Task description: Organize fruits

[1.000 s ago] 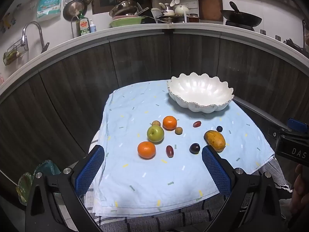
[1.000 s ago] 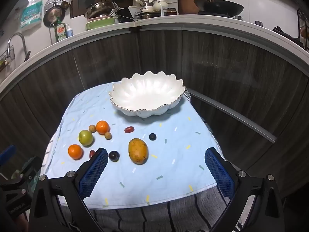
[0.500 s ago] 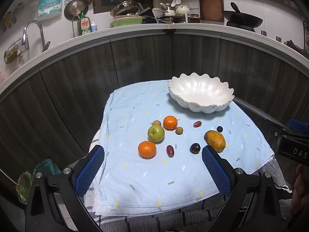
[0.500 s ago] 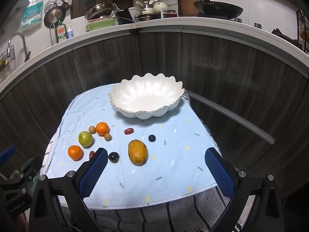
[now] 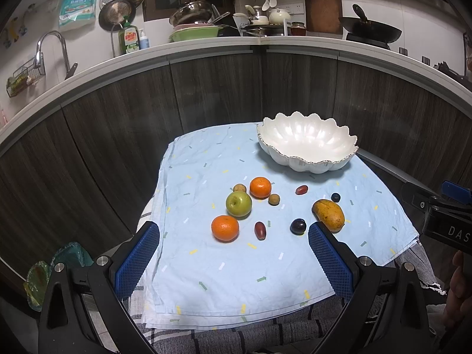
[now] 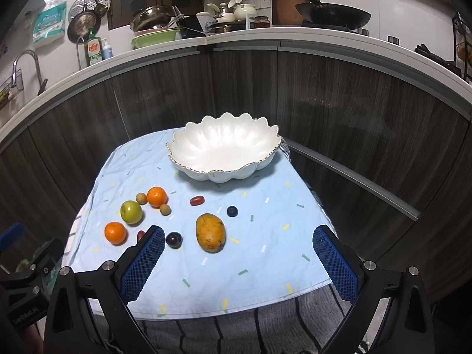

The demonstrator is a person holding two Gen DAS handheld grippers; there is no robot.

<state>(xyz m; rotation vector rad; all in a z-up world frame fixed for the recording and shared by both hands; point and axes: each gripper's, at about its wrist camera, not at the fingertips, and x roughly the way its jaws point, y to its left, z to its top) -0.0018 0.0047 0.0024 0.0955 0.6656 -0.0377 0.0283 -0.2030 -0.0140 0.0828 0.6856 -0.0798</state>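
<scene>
A white scalloped bowl [image 5: 308, 144] [image 6: 224, 150] stands empty at the back of a light blue cloth [image 5: 224, 277] [image 6: 265, 253]. Loose fruit lies in front of it: two oranges [image 5: 225, 228] [image 5: 260, 187], a green apple [image 5: 238, 203] [image 6: 131, 212], a mango [image 5: 329, 215] [image 6: 210, 232], a dark plum [image 5: 298, 226] [image 6: 173, 239], small brown, red and dark fruits. My left gripper [image 5: 234, 258] hovers open over the cloth's near edge, short of the fruit. My right gripper [image 6: 237, 261] is open too, in front of the mango, with nothing between its fingers.
Dark wooden cabinet fronts [image 5: 221, 88] curve round behind the table, under a counter with pans and dishes [image 5: 194, 26]. A striped grey cloth [image 6: 265, 330] hangs over the near edge. The right gripper's body [image 5: 442, 218] shows at the right of the left wrist view.
Both views have shifted very slightly; the fruit and bowl lie where they were, and both grippers stay open.
</scene>
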